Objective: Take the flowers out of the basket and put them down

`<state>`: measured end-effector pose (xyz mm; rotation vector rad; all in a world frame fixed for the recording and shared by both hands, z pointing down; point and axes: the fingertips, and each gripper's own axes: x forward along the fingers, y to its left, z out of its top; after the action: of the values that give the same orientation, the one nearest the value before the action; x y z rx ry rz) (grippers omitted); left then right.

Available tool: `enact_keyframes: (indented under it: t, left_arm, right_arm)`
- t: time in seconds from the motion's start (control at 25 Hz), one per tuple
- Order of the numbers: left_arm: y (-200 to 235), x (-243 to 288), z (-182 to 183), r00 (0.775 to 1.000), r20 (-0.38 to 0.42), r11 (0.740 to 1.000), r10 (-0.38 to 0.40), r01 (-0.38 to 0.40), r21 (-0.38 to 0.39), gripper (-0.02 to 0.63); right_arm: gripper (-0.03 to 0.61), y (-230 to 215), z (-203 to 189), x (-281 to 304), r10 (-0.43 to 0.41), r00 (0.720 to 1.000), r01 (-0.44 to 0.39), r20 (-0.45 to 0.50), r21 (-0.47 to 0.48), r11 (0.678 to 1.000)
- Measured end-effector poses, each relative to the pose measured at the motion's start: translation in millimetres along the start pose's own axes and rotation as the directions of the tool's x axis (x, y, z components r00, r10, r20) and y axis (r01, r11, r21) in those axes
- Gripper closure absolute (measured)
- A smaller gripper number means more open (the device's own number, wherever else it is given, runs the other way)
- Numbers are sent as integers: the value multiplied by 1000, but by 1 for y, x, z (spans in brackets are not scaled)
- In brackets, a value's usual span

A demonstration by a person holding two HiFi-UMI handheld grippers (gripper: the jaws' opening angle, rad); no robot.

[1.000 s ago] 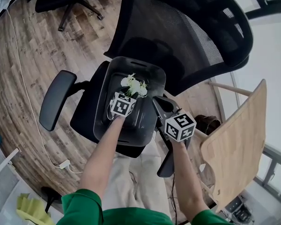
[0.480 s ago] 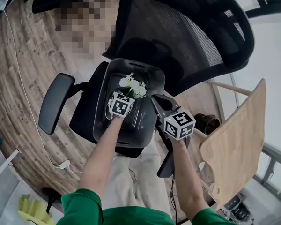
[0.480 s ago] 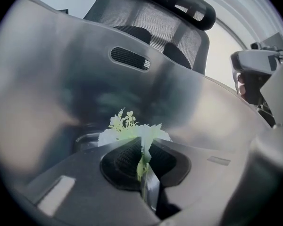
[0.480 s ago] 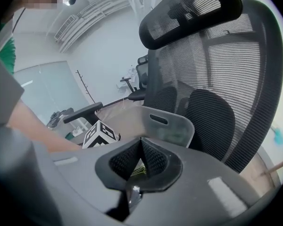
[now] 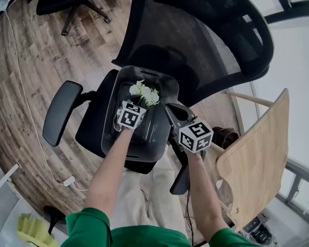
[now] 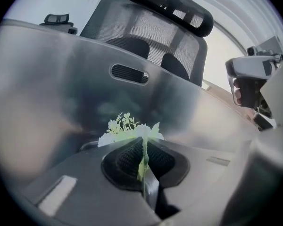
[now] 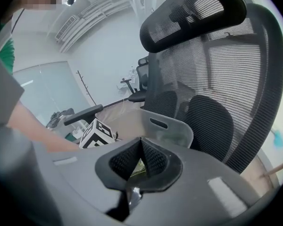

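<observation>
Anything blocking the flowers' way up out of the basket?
Nothing visible. The left tongs have just closed on the stem of the flowers; the basket is open-topped, and the right tongs sit at its right rim.

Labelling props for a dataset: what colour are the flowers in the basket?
The flowers are white with green leaves, clearest in the head view.
</observation>
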<state>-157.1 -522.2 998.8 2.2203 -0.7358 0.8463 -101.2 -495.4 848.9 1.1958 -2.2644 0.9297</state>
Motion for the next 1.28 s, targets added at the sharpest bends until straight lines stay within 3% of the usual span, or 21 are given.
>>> enact_keyframes:
  t: [0.52,0.76,0.96,1.12,1.28]
  left_arm:
    - [-15,-46,38,994,110,1000,20,-18,-21,588]
    - [-25,-85,68,985,168,1000,30,-30,-6,588]
    - [-45,-131,110,965,263,999,21,-28,21,588]
    - [-55,-166,144,938,346,999,16,-32,39,588]
    - [-65,-202,176,910,415,998,13,-35,46,589]
  right_arm:
    - [572,9,18,-20,-6,999,7,34,-20,1000]
    - [572,22,44,-36,-1,998,4,71,-39,999]
    - [572,37,73,-57,11,994,-8,108,-28,1000]
    - [572,41,86,-69,27,989,-32,148,35,999]
    - [572,47,96,-83,26,988,-31,154,26,999]
